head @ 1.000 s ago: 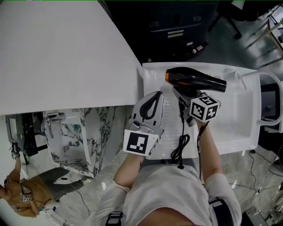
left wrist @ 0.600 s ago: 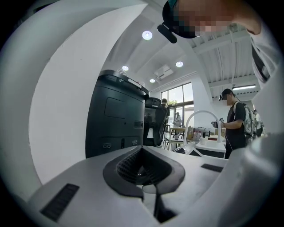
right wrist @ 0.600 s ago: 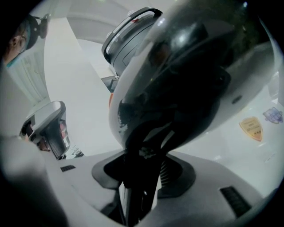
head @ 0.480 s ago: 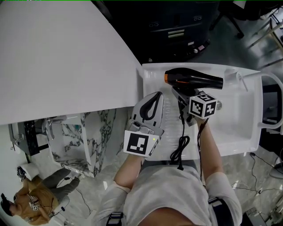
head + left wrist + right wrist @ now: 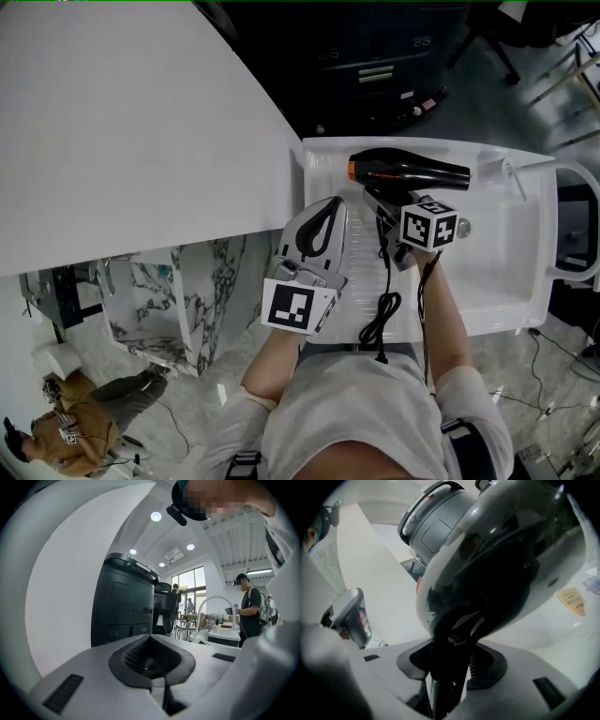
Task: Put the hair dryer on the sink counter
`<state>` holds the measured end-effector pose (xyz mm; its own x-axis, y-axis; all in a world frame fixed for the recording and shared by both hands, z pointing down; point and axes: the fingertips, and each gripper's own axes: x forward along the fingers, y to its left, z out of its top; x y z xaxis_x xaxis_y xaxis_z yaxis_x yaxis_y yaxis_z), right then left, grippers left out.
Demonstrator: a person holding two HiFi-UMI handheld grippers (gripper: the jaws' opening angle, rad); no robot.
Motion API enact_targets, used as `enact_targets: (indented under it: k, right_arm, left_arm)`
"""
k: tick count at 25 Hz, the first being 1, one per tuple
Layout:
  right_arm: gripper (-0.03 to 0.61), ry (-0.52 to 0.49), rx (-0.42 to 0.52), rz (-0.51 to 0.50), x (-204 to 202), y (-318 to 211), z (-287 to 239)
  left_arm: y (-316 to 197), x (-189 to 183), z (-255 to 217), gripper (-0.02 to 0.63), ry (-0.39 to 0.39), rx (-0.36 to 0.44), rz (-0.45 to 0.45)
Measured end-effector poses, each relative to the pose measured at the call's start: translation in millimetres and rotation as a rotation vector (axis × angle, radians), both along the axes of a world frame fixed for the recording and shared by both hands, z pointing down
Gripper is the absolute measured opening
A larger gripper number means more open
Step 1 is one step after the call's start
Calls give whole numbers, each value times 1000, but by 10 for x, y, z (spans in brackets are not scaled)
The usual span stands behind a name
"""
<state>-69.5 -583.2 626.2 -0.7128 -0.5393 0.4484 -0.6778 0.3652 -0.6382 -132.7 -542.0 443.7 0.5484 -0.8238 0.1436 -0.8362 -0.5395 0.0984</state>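
A black hair dryer point(image 5: 412, 172) with an orange ring hangs level over the white sink counter point(image 5: 514, 281); whether it touches the counter I cannot tell. My right gripper point(image 5: 384, 202) is shut on its handle from below, and the cord point(image 5: 380, 319) dangles toward me. In the right gripper view the dryer's body point(image 5: 501, 559) fills the frame, with the handle clamped in my right gripper point(image 5: 449, 637). My left gripper point(image 5: 322, 217) hovers at the counter's left edge, shut and holding nothing. The left gripper view shows my left gripper point(image 5: 151, 657) with its jaws together.
A curved white faucet point(image 5: 511, 169) stands at the sink's far right. A large white wall panel point(image 5: 141, 122) fills the left. A dark cabinet point(image 5: 375, 56) lies beyond the sink. Another person point(image 5: 66, 436) crouches on the marble floor at lower left.
The hair dryer and my right gripper have shifted slightly left over the sink. The person at lower left has moved down and away. My left gripper has held still.
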Motion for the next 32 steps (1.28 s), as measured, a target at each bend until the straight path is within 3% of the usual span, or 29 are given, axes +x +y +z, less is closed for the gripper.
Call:
enact_targets:
  k: [9, 20, 32]
  right_arm:
    - [190, 205, -7, -45, 10, 67, 71]
    - [225, 446, 83, -64, 15, 133, 124]
    - [229, 426, 42, 5, 126, 357, 318]
  left_arm:
    - [5, 5, -21, 14, 3, 7, 4]
    - [13, -3, -123, 14, 11, 28, 9]
    - [42, -69, -135, 12, 25, 28, 2]
